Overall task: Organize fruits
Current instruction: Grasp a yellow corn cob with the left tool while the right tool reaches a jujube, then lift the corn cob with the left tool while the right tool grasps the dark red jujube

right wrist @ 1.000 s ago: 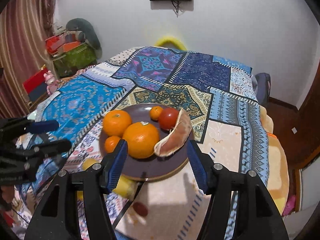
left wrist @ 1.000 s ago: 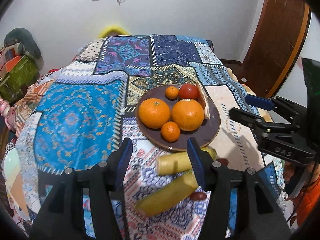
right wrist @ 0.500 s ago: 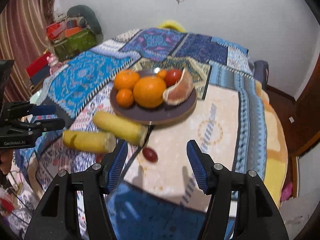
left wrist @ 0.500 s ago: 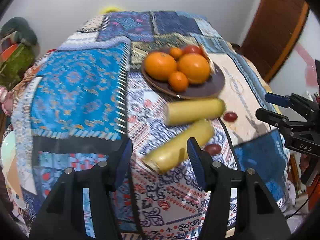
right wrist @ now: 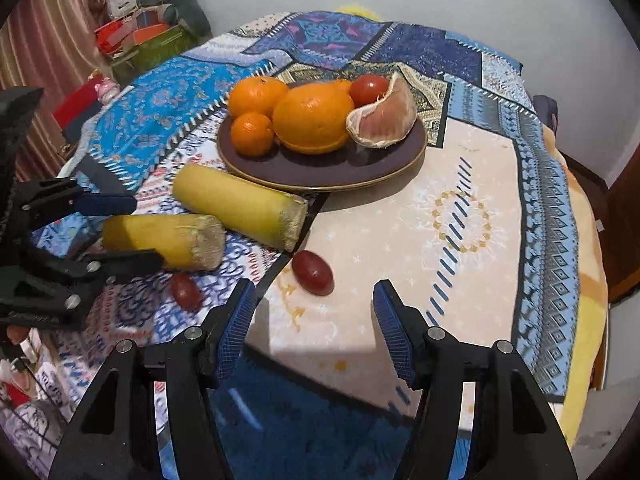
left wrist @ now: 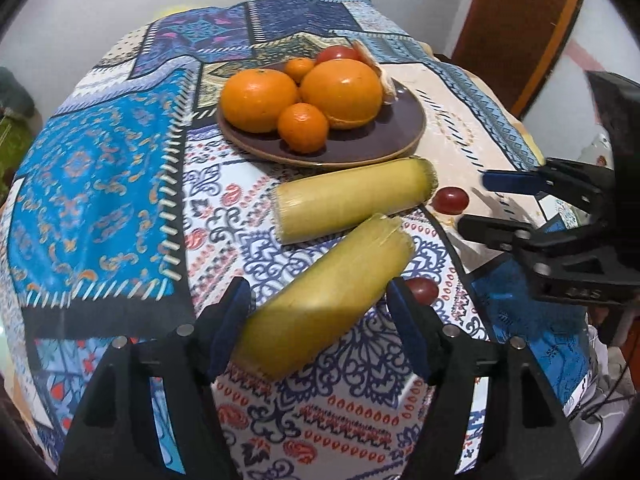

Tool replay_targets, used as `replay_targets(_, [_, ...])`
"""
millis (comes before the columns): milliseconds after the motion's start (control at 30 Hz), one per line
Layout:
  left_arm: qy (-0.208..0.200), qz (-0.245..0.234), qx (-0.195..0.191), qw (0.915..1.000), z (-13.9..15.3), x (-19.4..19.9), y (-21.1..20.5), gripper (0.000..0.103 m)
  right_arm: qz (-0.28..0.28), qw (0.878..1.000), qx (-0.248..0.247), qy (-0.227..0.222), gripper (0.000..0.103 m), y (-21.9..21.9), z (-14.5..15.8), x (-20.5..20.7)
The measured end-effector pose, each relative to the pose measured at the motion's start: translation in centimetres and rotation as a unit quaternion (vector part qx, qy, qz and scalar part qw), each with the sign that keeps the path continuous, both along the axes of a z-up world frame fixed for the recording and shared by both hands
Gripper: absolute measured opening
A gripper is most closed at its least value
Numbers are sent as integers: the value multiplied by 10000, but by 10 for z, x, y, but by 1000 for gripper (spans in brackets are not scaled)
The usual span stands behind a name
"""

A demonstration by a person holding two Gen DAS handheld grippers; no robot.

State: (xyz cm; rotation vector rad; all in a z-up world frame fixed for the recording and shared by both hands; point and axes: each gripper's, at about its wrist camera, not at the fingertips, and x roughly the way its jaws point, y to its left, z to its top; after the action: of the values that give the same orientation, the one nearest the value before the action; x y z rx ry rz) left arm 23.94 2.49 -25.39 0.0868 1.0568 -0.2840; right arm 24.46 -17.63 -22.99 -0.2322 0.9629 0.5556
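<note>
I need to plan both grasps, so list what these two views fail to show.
- Near end of the closer yellow cut cane piece: left wrist view, hidden behind the left gripper fingers.
- Nearer small dark red oval fruit: left wrist view, partly behind the right-hand finger.
- Small orange mandarin at the back of the brown plate: right wrist view, nearly hidden by the large orange.
- Contact between fingers and cane: unclear in both views.
</note>
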Motion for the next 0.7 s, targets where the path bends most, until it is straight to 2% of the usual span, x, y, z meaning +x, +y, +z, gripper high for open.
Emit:
replay_targets(100, [-52, -76, 21, 10000, -3, 0, -6, 69, -35, 10000, -13, 83, 49, 3, -8, 9])
replay_targets(233, [-232, 28, 35, 9997, -1, -7, -7, 62, -77, 9999, 36, 138, 44, 4, -14, 16])
replay_targets(300, [-308, 126, 23, 9994, 0, -15, -5, 58, -28, 9998, 117, 167, 30, 4, -13, 16])
replay_targets(367, [-297, 234, -40, 9993, 2, -20, -1, 52, 31, 9996, 186, 190, 21, 6, -11, 13])
replay_targets(533, [-157, 566, -236, 9980, 6, -33, 11, 43, 76, 9997, 180, 160, 20, 8, -9, 3])
replay_targets(700, [-62, 699, -262, 9972, 10, -49, 11, 38, 35, 9995, 287, 106, 20, -1, -1, -13])
